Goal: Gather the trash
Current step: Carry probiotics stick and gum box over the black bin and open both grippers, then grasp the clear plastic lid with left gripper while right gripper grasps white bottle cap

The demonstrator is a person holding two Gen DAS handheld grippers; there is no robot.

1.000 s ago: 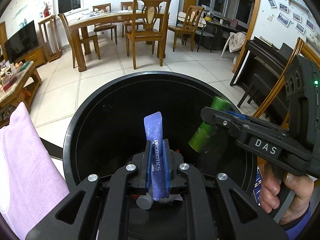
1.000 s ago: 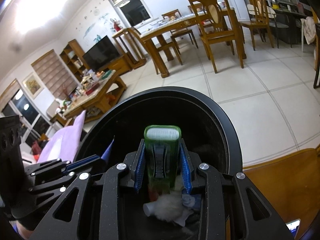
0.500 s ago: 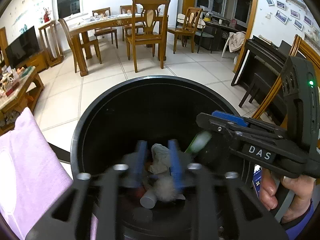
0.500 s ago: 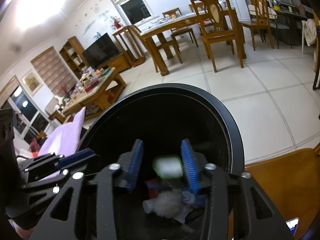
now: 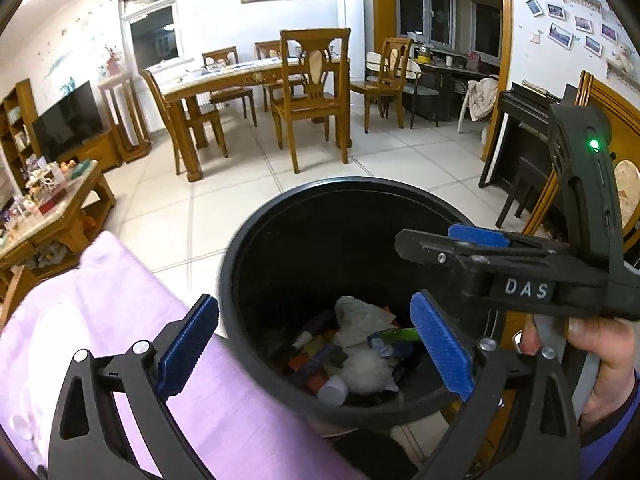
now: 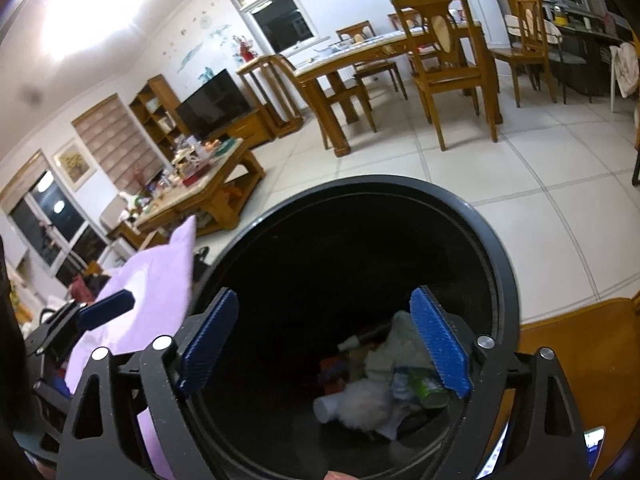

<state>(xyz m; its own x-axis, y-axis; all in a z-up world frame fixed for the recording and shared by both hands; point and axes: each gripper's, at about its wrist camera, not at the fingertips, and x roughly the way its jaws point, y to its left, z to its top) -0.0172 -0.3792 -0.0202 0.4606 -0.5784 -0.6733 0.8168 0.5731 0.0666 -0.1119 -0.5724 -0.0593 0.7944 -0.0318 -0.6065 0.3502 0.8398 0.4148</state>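
Over the black trash bin both grippers hang with nothing between their blue pads. From the left wrist view, the left gripper has its jaws spreading apart and empty; one blue pad lies over the lilac cloth beside the bin, the other over the bin's mouth. This view alone shows the right gripper from the side, entering from the right edge above the bin's rim, with a green light on its body and a person's hand wrapped around its grip. The right wrist view looks more squarely down into the bin and shows the right gripper's own jaws opening, released, with both pads standing over the bin's dark interior. It shows the left gripper only as a dark frame with one blue pad at the left edge, over the lilac cloth. The collected trash lies at the bottom of the bin: a white fluffy ball, crumpled pale paper, a small white cylinder and coloured wrappers. A green item shows plainly among it in the right wrist view, just beside the gripper's right-hand pad; in the left wrist view only a thin green strip of it can be made out. Beyond the bin both views show a tiled floor, a wooden dining table with chairs, and a cluttered coffee table.
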